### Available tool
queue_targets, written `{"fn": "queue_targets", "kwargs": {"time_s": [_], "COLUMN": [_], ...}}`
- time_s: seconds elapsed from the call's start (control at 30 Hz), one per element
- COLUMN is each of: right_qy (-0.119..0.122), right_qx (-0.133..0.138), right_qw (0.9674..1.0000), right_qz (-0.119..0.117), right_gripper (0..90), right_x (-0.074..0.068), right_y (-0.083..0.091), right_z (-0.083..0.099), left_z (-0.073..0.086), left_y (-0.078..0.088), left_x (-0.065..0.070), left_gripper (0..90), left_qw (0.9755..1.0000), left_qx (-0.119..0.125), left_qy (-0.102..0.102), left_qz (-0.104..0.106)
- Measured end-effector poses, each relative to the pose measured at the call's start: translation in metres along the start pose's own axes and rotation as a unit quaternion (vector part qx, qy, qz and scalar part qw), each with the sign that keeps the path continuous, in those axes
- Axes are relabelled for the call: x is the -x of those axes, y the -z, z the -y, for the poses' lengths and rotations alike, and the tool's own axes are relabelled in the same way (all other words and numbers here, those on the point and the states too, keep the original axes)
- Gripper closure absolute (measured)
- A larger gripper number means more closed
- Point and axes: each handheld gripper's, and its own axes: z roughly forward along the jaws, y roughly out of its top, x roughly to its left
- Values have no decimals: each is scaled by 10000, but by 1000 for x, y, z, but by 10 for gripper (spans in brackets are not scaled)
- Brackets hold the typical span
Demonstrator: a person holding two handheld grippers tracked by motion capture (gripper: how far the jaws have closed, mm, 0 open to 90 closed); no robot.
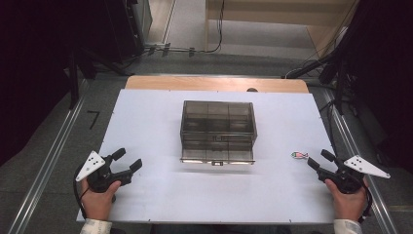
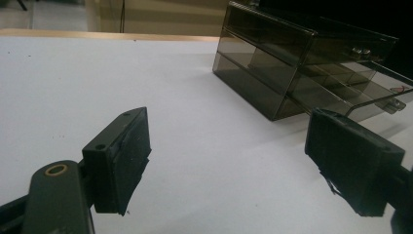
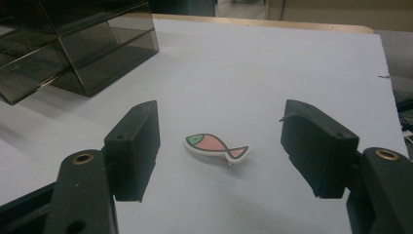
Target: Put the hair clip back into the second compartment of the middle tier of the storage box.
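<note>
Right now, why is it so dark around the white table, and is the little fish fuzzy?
In the high view, light falls on the white tabletop while the sides go black, and the smoky see-through plastic drawer box casts a soft shadow; in the right gripper view, the small pink-and-green fish-shaped clip looks sharp; in the left gripper view, the near black jaws look slightly soft.

Bare table [image 1: 146,126] lies all around the central drawer box [image 1: 218,130], the sole obstacle.

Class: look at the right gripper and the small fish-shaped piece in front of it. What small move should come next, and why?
Probably ease the right gripper forward and down around the fish piece: its jaws stand open, the fish lies flat on the white table just ahead of them, untouched.
</note>
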Motion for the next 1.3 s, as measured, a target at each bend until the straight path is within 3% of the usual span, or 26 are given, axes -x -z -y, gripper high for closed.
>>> {"fn": "queue_targets", "kwargs": {"time_s": [1.07,1.3], "right_qy": [10,76], "right_qx": [-17,-140], "right_qw": [10000,9999], "right_qz": [-4,14], "right_gripper": [308,315], "right_x": [0,-1], "right_y": [0,-3], "right_z": [0,-1], "left_z": [0,0], "left_y": [2,2], "left_x": [0,0], "left_gripper": [169,170], "left_qw": [10000,10000], "left_qx": [67,50], "left_qy": [12,8], "left_qz": [-37,-38]}}
